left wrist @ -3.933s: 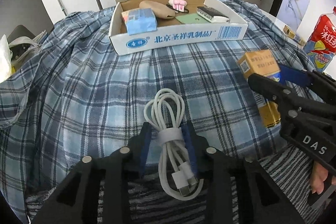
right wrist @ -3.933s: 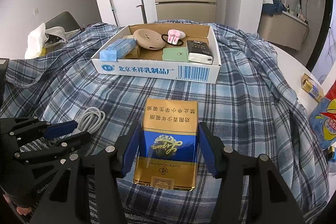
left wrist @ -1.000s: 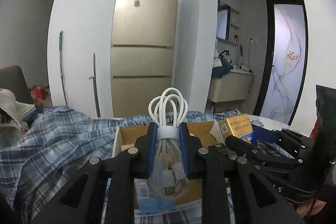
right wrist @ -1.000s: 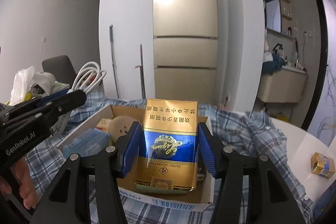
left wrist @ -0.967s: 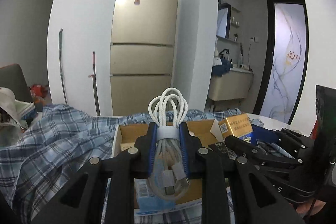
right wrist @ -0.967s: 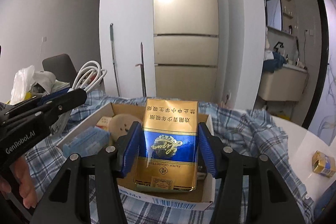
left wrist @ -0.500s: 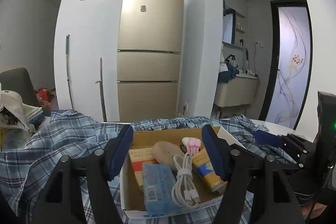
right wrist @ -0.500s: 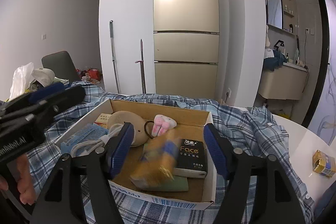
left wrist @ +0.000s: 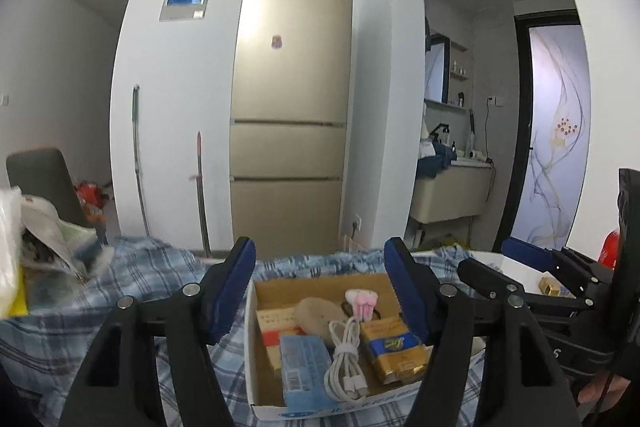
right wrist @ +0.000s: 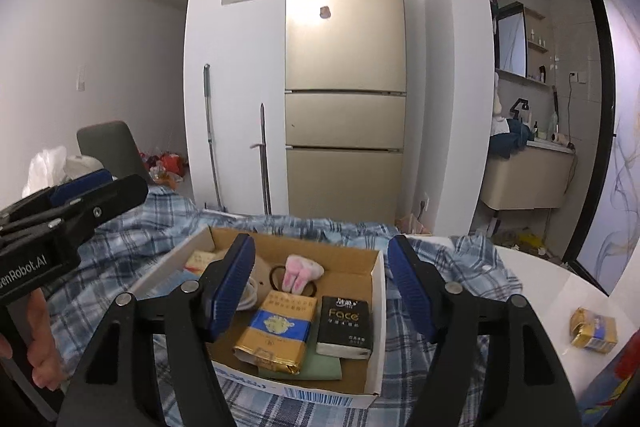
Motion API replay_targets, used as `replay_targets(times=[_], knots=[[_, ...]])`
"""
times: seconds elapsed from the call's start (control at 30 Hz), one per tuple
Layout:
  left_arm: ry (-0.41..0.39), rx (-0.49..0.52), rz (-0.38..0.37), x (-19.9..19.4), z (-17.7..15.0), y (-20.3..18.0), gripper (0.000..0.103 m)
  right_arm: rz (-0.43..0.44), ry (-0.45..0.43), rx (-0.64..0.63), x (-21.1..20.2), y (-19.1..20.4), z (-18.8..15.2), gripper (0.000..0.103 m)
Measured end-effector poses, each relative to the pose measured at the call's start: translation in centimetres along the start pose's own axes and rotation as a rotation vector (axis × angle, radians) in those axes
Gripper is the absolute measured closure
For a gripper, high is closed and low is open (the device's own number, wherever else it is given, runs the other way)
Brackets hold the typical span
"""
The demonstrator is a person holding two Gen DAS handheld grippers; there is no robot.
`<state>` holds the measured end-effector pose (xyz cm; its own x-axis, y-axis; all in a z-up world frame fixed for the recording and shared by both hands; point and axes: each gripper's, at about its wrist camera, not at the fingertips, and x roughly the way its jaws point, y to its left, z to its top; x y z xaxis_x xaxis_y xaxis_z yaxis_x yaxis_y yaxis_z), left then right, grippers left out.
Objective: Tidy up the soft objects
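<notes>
- Left wrist view, far left: a white plastic bag point(left wrist: 38, 235) is seen at the frame edge, partly cut off; its contents cannot be made out.
- The blue plaid cloth point(left wrist: 120, 291) is seen spread under everything; its near part is hidden by the gripper body.
- The left gripper point(left wrist: 326, 291) is held above the cardboard box point(left wrist: 250, 355), jaws spread apart, nothing between the pads. Both grippers' jaws have just been opening.
- Inside the box, left to right: a blue tissue pack point(left wrist: 306, 371), the white cable point(left wrist: 346, 359) coiled and lying beside it, and the gold and blue pack point(left wrist: 394, 355) lying flat, touching the cable.
- Behind these, a tan rounded item point(left wrist: 316, 315) and a pink bunny hair tie point(left wrist: 362, 301) are seen; the box's right wall is hidden by the right finger.
- Right edge: the right gripper point(left wrist: 500, 269) is seen side-on, its rear cut off.
- Right wrist view: the left gripper is seen at the left edge with part of a hand point(right wrist: 40, 347) below it.
- The right gripper point(right wrist: 322, 283) is held over the box, jaws apart and empty.
- Only a loop of the cable point(right wrist: 250, 293) shows past the left finger.
- The gold and blue pack point(right wrist: 278, 333) lies in the box beside a black "Face" pack point(right wrist: 346, 325), on a green sheet point(right wrist: 320, 363).
- A small gold packet point(right wrist: 594, 327) lies on the white table point(right wrist: 540, 287) to the right.
</notes>
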<state>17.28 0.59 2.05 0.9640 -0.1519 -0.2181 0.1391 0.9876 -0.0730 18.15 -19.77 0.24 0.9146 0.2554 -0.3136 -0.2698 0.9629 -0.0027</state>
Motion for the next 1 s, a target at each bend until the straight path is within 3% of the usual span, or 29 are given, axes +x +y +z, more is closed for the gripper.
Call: replay_targets(times=[0.2,0.4,0.43,0.47,0.5,0.53,0.6,0.63,0.77,1.0], knots=[[-0.013,-0.014,-0.038,-3.3,2.7,-0.6,0.034,0.02,-0.075,-0.007,-4.0,0.6,2.6,0.035],[-0.103,0.047,-0.006,-8.7,4.8,-1.4,0.034,0.037,-0.153,-0.009,-8.5,1.5,4.6,0.033],[-0.113,0.061,0.005,-9.3,5.0,-1.5,0.029,0.036,-0.158,-0.008,-9.1,1.6,4.7,0.033],[-0.128,0.082,0.022,-10.2,5.3,-1.7,0.015,0.036,-0.161,-0.009,-9.6,1.7,4.8,0.031],[-0.151,0.097,0.034,-11.2,5.5,-2.0,0.01,0.042,-0.167,-0.012,-10.3,1.8,5.0,0.027],[-0.175,0.105,0.042,-12.2,5.6,-2.1,0.006,0.045,-0.178,-0.016,-11.0,2.0,5.1,0.023],[-0.196,0.102,0.04,-13.7,5.6,-2.1,0.002,0.044,-0.209,-0.025,-12.5,2.3,5.2,0.005],[-0.193,0.092,0.031,-14.3,5.6,-2.0,0.0,0.036,-0.225,-0.027,-13.2,2.3,5.2,0.003],[-0.188,0.07,-0.005,-16.5,5.5,-1.8,0.0,-0.01,-0.246,-0.011,-15.4,2.1,5.7,0.0],[-0.223,0.099,0.005,-18.7,5.1,-1.8,0.0,0.004,-0.272,-0.016,-17.4,1.7,5.5,0.0]])
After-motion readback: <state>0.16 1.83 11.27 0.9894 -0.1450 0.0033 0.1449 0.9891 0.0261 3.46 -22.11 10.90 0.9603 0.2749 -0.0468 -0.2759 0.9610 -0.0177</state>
